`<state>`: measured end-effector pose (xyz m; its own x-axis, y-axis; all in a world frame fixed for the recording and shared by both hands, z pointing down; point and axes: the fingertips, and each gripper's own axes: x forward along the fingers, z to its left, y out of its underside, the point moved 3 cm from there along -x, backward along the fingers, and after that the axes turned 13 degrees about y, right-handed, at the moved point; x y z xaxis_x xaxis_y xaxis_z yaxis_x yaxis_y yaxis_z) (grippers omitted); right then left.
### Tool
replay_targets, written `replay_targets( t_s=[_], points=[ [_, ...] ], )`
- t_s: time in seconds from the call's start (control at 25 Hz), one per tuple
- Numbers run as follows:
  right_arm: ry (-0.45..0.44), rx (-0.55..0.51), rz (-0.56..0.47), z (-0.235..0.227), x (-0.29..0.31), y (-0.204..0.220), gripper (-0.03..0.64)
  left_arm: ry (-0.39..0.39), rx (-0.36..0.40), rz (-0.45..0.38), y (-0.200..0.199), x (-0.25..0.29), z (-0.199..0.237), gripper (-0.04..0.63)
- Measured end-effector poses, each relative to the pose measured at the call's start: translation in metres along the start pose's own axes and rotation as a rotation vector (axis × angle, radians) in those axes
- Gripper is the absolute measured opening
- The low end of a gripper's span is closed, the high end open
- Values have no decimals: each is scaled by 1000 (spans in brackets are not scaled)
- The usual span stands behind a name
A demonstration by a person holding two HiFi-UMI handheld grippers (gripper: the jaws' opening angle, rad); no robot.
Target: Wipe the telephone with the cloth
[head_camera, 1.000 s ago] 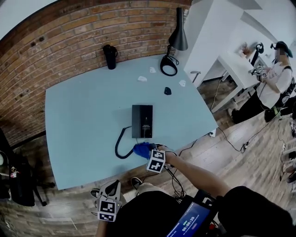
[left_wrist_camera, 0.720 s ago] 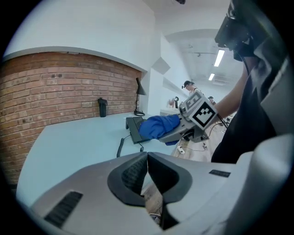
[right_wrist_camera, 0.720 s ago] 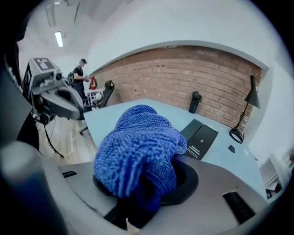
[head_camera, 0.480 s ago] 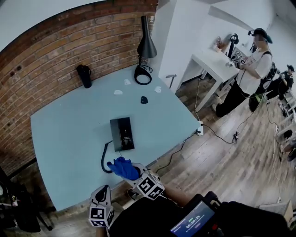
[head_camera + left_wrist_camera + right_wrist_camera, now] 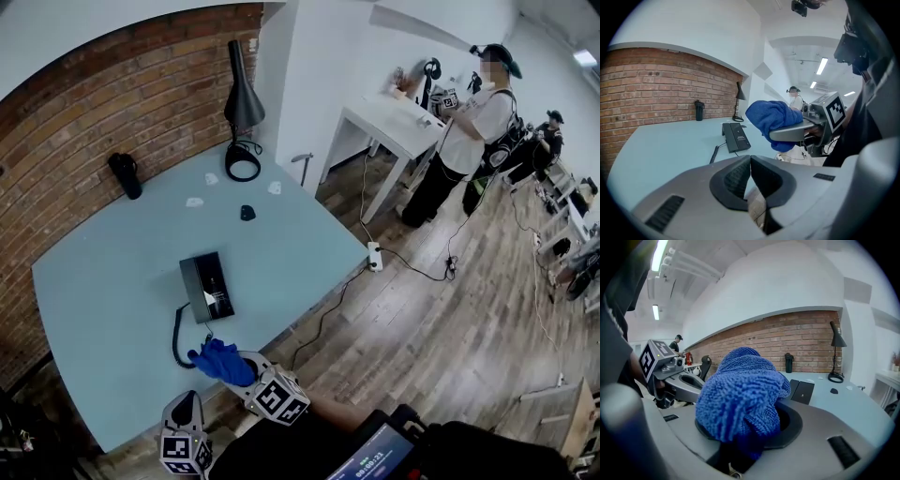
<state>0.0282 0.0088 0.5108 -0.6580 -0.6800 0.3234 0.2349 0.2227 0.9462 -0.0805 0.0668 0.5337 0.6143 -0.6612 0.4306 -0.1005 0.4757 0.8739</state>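
On the light blue table [image 5: 94,281], not far from the edge closest to me, lies the telephone [image 5: 206,288]. It is black and flat, like a thin box, and its face looks up. There is some small light print on its face, but it is too tiny for me to read. A black cord [image 5: 176,339] comes out of the telephone, runs toward me and bends in a loop.

The cloth [image 5: 221,361] is bright blue and fuzzy, all bunched up in a ball. It is just past the end of the cord loop, close to the telephone but not touching it. In the left gripper view I see it up in the air, above the table top.

My right gripper [image 5: 246,375] pinches the cloth. Its two jaws squeeze the blue bundle in the middle, and the cloth puffs out over them and hangs down a little under them.

My left gripper [image 5: 750,168] is down low, near my body and off the table edge. Its jaws are pressed together at the tips and nothing is between them. It touches nothing.

At the back of the table, by the brick wall, stand a black lamp [image 5: 241,108] and a black cup [image 5: 125,174].
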Motion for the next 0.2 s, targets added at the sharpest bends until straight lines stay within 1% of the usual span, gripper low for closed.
replay_targets(
  t_s=[0.2],
  points=[
    [28, 6, 11, -14, -6, 8, 183, 20, 10, -3, -6, 15, -6, 23]
  ],
)
